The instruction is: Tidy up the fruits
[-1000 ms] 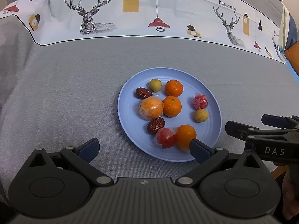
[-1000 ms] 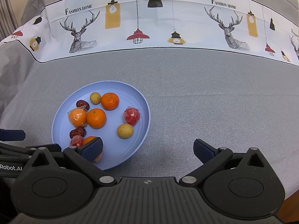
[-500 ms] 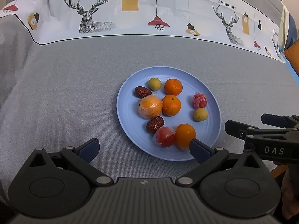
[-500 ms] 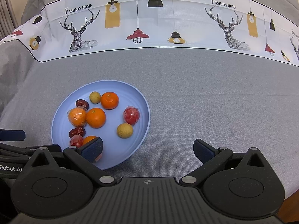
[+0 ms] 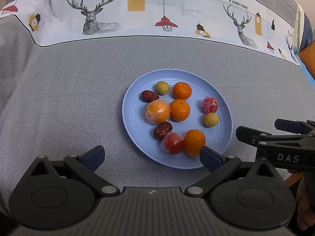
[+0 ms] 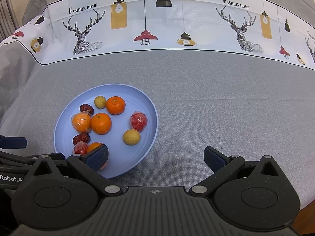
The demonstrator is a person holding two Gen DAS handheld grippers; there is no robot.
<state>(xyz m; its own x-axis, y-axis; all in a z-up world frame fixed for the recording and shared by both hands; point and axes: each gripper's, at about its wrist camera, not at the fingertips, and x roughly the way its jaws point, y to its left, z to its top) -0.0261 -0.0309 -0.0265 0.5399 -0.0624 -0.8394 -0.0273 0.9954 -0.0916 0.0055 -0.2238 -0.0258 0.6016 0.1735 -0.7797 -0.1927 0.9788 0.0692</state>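
A blue plate (image 5: 224, 118) is seen on the grey cloth-covered surface (image 5: 69, 98), and all the fruit lies on it: two bare oranges (image 5: 180, 110), a wrapped orange (image 5: 157, 112), another orange fruit (image 5: 194, 142) at the near rim, two wrapped red fruits (image 5: 210, 104), two yellow-green balls (image 5: 210, 119) and two dates (image 5: 163, 130). No second container is seen in either view, so where the fruit is meant to go cannot be told.

The left claw (image 5: 151, 156) is held spread and empty, low and just short of the plate's near rim. The plate lies ahead of it and somewhat to its right; its right finger overlaps the rim beside the near orange fruit, though contact cannot be judged. The right claw (image 6: 156, 157) is likewise spread and empty. From it the plate (image 6: 59, 129) lies ahead and to the left, with open cloth straight in front.

The nearest pieces, the near orange fruit and the wrapped red fruit (image 5: 172, 143) touching it, are judged closest to the left claw. The dates are the only long pieces; the nearer one is laid slantwise, so a grasp across its short width is judged to suit.

In the right view the near orange fruit (image 6: 94, 147) is partly hidden behind the left finger, and the red fruit beside it is cut by the housing. The wrappers blur the fruit kinds.
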